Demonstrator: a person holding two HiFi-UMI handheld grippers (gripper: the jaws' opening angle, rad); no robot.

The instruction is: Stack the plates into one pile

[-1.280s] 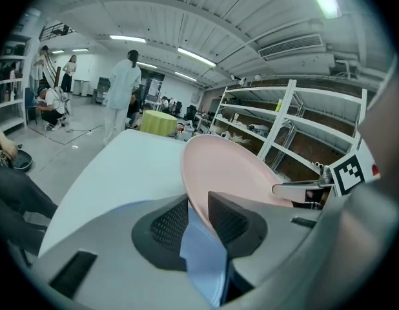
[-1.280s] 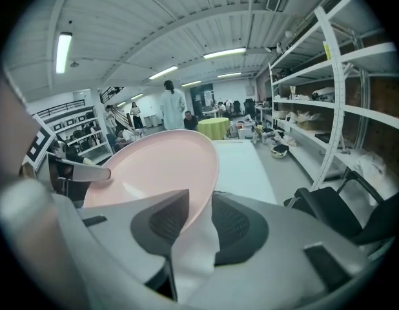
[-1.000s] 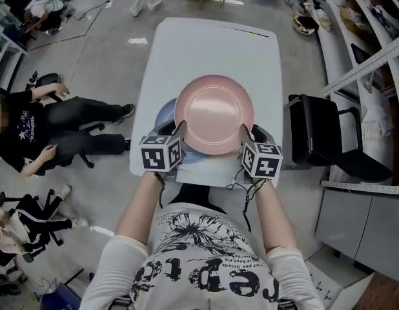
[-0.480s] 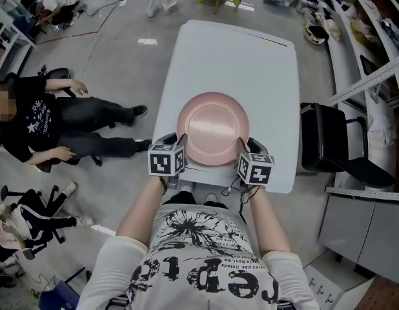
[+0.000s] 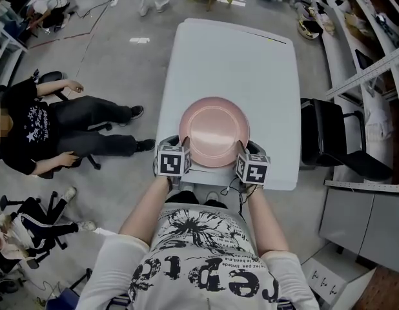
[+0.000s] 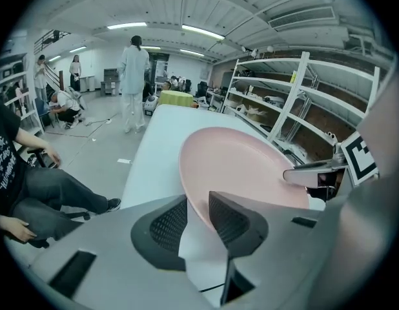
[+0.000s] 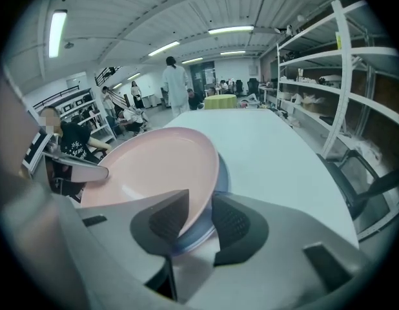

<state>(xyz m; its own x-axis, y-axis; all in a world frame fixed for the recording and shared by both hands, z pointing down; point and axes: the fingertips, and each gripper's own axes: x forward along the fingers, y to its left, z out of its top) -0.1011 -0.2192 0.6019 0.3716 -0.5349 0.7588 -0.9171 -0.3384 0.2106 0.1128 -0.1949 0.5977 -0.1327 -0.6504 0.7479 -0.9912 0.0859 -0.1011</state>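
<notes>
Pink plate (image 5: 214,132) lowered over blue plate (image 7: 223,173) — mostly hidden (rim shows).

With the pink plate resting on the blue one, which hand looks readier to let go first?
Left, probably. The left gripper is opening its jaws, and a gap shows beside the rim of the pink plate. The right gripper grips that rim above the blue plate.

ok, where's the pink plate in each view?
Head view: pink plate at centre, on the near end of the table.
Left gripper view: pink plate centre-right, with the table to its left.
Right gripper view: pink plate centre-left, with the table to its right.
Shared landmark: the long white table.
</notes>
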